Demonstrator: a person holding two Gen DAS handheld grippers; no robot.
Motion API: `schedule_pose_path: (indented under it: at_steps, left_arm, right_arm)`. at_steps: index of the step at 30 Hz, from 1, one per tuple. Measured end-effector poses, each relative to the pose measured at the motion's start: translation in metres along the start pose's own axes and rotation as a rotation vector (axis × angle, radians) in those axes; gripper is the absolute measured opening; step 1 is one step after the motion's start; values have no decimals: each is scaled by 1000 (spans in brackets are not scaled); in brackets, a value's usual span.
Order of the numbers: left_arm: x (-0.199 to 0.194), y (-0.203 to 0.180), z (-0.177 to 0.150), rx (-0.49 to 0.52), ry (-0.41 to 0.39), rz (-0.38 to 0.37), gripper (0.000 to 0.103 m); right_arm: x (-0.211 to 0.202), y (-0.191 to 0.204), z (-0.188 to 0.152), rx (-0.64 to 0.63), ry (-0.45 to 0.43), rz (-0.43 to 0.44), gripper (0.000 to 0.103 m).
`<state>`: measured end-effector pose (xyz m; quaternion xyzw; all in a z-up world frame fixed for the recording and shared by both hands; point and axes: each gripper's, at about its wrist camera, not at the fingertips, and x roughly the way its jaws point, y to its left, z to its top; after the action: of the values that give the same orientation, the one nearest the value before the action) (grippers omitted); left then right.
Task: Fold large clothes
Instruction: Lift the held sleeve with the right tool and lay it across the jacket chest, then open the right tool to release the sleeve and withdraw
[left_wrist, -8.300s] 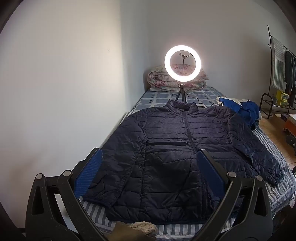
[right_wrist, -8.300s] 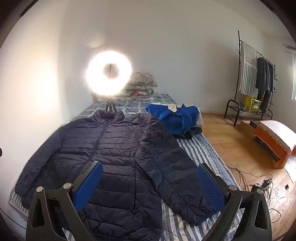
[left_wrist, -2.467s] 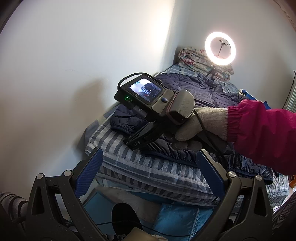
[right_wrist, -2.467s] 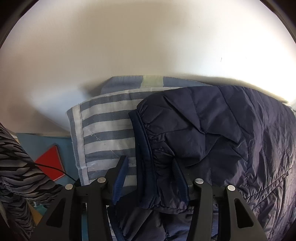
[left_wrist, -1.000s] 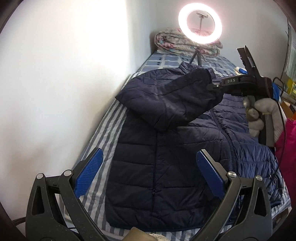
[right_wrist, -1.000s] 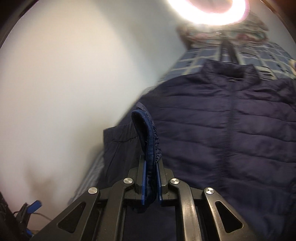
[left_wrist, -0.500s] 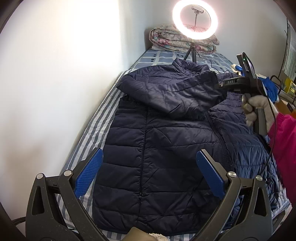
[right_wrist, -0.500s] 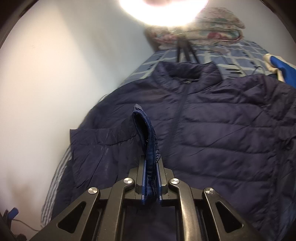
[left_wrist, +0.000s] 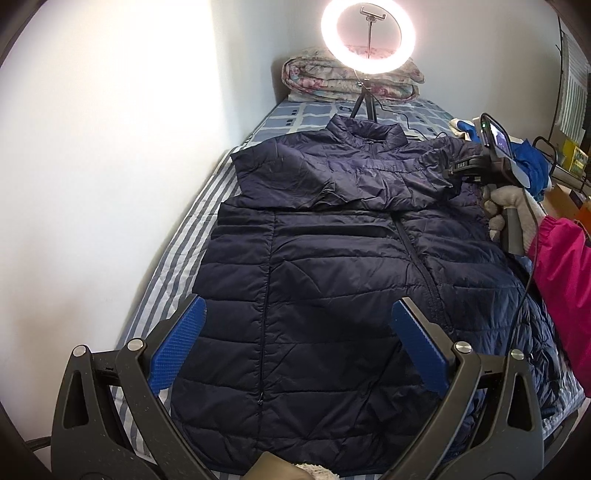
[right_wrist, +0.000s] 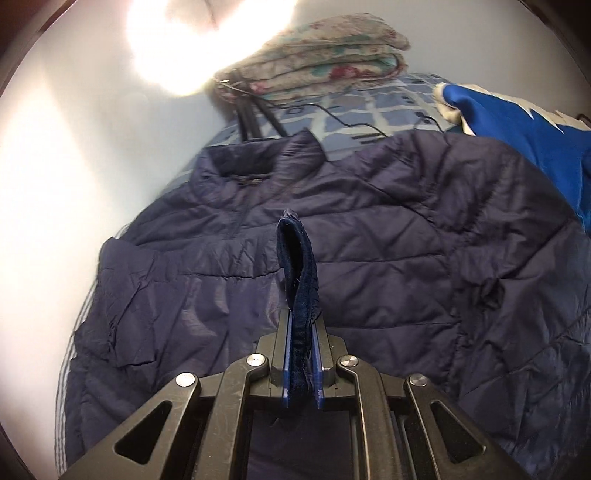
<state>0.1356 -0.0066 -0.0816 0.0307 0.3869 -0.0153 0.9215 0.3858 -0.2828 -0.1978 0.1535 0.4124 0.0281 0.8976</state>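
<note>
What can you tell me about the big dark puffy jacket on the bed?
The jacket is dark navy, quilted and shiny like nylon, with a stand-up collar and a front zipper. It lies face up on the striped bed. One sleeve is folded across the chest, its cuff pinched in the right tool. The open left tool hovers above the hem.

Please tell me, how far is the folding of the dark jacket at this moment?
Done: the jacket lies flat, front up, on the bed. In hand: the right gripper is shut on the sleeve cuff, with that sleeve drawn across the chest. Left: lay the cuff down, fold the other sleeve, then the body. The left gripper hangs open, holding nothing.
</note>
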Motion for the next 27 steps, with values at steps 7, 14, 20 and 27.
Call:
schedule_pose_path:
  at_steps: [7,14,20,27]
  left_arm:
    - [0,-3,0,2,-2,-4,102]
    - [-5,-4,2,11,-19,-3,102]
    - [-20,-8,10,15,-87,-8,102]
    - [-37,-19,19,48,-166,-37,102]
  right_arm:
    - [12,-9,9,21,8,-35,7]
    - [18,-4,7,9,26,-79,31]
    - [-27,-1,5,9,-18,-77,44]
    - [-138,23,-14,-76,-113,-50,48]
